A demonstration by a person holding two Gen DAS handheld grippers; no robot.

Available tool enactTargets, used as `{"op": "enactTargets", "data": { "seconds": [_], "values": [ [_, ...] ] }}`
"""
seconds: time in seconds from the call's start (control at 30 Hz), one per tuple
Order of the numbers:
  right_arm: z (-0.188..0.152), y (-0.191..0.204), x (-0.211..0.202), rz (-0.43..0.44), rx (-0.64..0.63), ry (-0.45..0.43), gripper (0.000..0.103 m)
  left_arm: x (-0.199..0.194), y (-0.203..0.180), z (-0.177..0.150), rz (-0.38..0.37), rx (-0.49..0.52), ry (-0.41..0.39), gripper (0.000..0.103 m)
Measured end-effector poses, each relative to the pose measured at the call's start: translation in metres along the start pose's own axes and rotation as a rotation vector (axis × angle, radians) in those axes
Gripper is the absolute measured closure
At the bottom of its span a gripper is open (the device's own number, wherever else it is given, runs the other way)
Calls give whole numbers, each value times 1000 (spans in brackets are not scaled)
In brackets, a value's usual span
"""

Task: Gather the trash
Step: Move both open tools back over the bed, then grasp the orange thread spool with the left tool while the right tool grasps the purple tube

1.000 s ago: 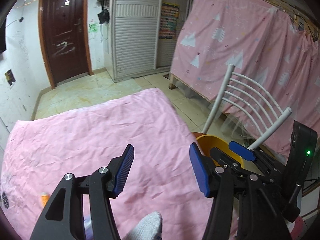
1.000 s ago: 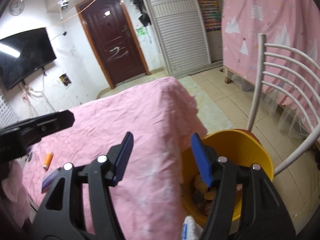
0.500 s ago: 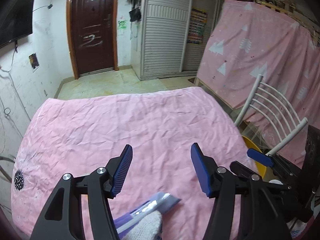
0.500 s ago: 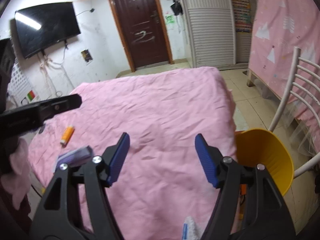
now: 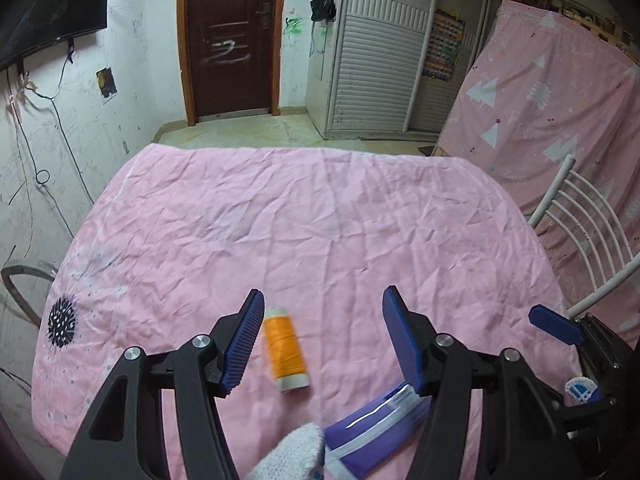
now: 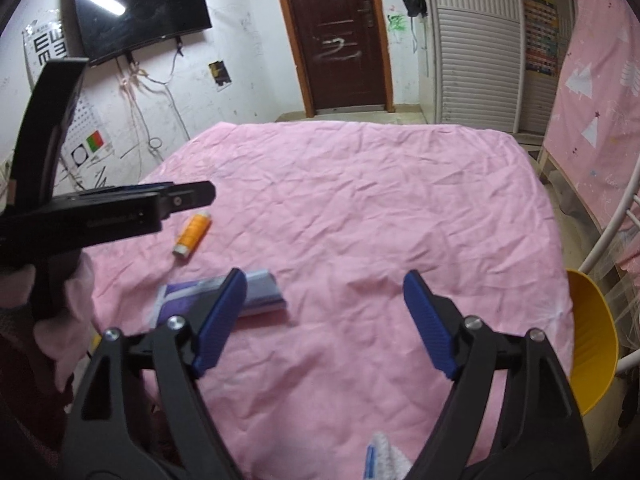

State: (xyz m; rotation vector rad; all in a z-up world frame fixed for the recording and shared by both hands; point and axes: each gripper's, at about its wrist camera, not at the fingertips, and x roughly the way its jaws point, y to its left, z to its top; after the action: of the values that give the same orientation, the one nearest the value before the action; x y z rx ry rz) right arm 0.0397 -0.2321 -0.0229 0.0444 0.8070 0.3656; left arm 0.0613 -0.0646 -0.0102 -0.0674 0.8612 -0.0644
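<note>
Still uncollected, the orange thread spool (image 5: 285,354) and flat purple packet (image 6: 224,296) lie near-left on the pink sheet (image 5: 320,220), with the left gripper (image 5: 324,340) parted and empty, the right gripper (image 6: 320,320) opening, empty.

The right gripper (image 6: 324,320), jaws opening and empty, hangs over a pink sheet (image 6: 360,208) beside a purple packet (image 6: 260,292).

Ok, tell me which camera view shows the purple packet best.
The right wrist view: the purple packet lies almost whole on the pink sheet, only its middle hidden by one blue finger of the right tongs. The left wrist view catches just its end at the bottom edge, cut off by the left tongs.
</note>
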Motion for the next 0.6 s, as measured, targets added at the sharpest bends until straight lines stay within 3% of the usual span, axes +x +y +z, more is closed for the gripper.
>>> {"op": "enactTargets", "data": {
  "seconds": [0.4,0.6],
  "values": [
    [-10,44,-6,107,-89,61,15,19,12,-23,-1,43,80,51],
    [-15,55,6,134,-98,109,14,27,10,-30,-8,69,109,69]
  ]
}}
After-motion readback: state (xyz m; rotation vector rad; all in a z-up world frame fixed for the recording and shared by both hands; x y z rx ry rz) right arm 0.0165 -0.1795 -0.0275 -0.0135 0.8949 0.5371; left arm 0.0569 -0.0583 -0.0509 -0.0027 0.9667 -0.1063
